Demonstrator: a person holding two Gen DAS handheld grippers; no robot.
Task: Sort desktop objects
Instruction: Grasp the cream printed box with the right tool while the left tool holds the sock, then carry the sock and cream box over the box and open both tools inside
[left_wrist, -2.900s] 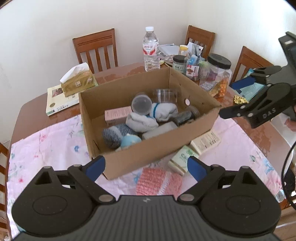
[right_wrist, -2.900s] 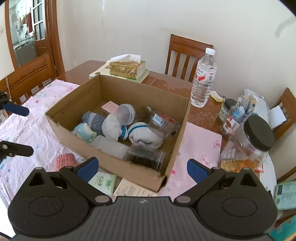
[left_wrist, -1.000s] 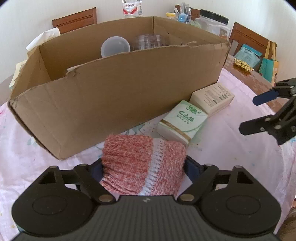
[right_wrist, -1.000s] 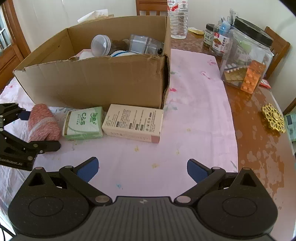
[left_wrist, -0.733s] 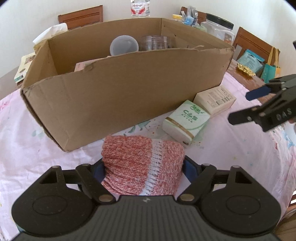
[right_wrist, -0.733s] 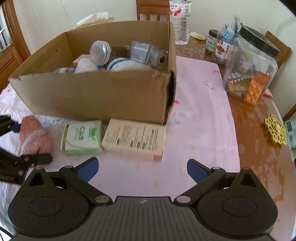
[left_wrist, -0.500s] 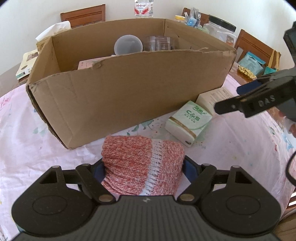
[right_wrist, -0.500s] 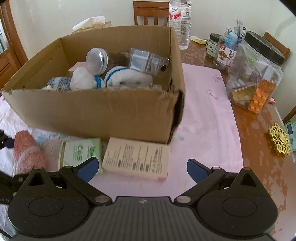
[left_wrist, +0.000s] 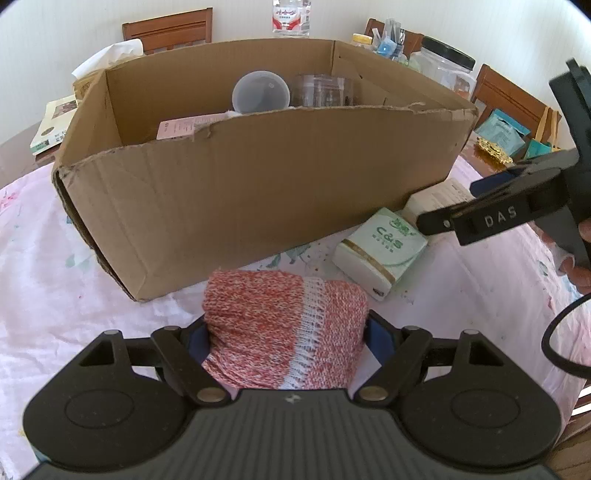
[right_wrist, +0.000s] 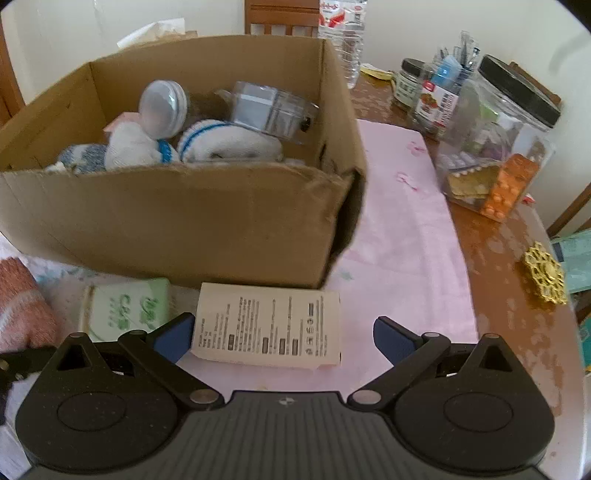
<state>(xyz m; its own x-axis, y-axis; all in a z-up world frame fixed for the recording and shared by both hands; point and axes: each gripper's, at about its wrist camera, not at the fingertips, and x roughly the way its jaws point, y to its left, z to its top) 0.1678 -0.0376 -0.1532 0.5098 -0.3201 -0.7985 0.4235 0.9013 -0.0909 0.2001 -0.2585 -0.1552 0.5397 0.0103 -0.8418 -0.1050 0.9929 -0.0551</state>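
My left gripper (left_wrist: 286, 339) is shut on a rolled red-and-white knitted sock (left_wrist: 284, 328), held just in front of the open cardboard box (left_wrist: 258, 184). The sock (right_wrist: 18, 302) also shows at the left edge of the right wrist view. My right gripper (right_wrist: 284, 336) is open, its fingers on either side of the near end of a beige printed carton (right_wrist: 266, 325) lying flat before the box (right_wrist: 177, 218). A green tissue pack (right_wrist: 125, 306) lies beside the carton. From the left wrist view the right gripper (left_wrist: 491, 218) hangs over the tissue pack (left_wrist: 380, 247).
The box holds socks, a round lidded tub (right_wrist: 162, 107) and a clear container (right_wrist: 269, 107). On the wooden table to the right stand a black-lidded jar (right_wrist: 498, 136), small bottles, a water bottle (right_wrist: 341, 33) and a gold coaster (right_wrist: 545, 273). Behind are a tissue box (left_wrist: 92, 70) and chairs.
Both grippers came down from above the box. The left shut on the sock and has risen a little with it. The right moved forward until the beige carton lay between its open fingers.
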